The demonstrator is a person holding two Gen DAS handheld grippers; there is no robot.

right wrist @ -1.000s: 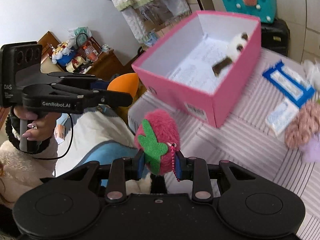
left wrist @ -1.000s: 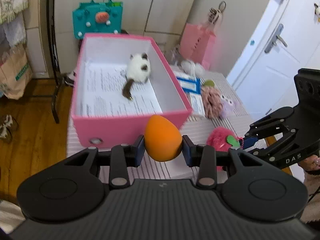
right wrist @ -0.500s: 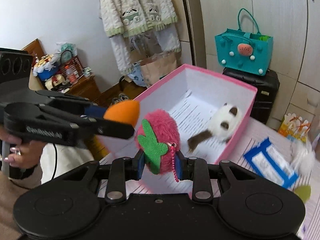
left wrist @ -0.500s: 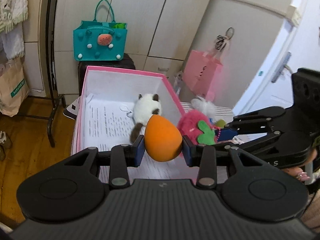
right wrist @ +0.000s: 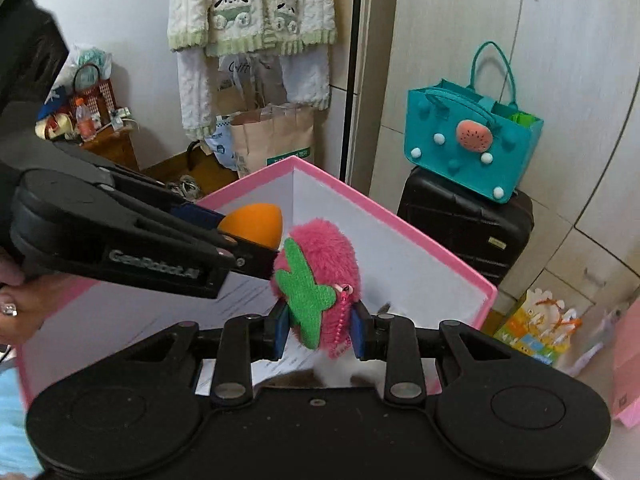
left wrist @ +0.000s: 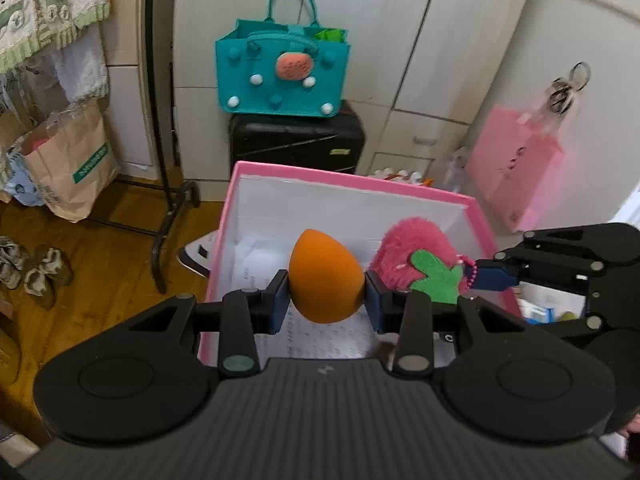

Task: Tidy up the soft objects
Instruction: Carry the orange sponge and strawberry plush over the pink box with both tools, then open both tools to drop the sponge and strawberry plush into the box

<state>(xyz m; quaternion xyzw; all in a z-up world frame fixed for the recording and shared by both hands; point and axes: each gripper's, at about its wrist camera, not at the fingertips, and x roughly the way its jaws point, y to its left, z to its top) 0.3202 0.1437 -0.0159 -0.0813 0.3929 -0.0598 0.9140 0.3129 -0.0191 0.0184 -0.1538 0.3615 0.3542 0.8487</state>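
My left gripper [left wrist: 326, 300] is shut on an orange egg-shaped sponge [left wrist: 324, 276] and holds it over the open pink box [left wrist: 360, 182]. My right gripper [right wrist: 319, 330] is shut on a fluffy pink strawberry plush [right wrist: 324, 256] with a green felt leaf, also over the box [right wrist: 400, 224]. In the left wrist view the strawberry [left wrist: 412, 248] hangs just right of the sponge. In the right wrist view the sponge [right wrist: 252, 222] sits just left of the strawberry. A bit of the white-and-brown plush cat [right wrist: 320, 378] shows under my right gripper.
A teal felt bag [left wrist: 282, 72] sits on a black suitcase [left wrist: 296, 140] behind the box. A pink paper bag [left wrist: 516, 168] hangs at the right. Paper bags [left wrist: 68, 160], a clothes rack and shoes stand on the wooden floor at the left.
Both grippers have moved forward and up from the table edge to over the pink box, each still holding its toy. The two toys have come close together.
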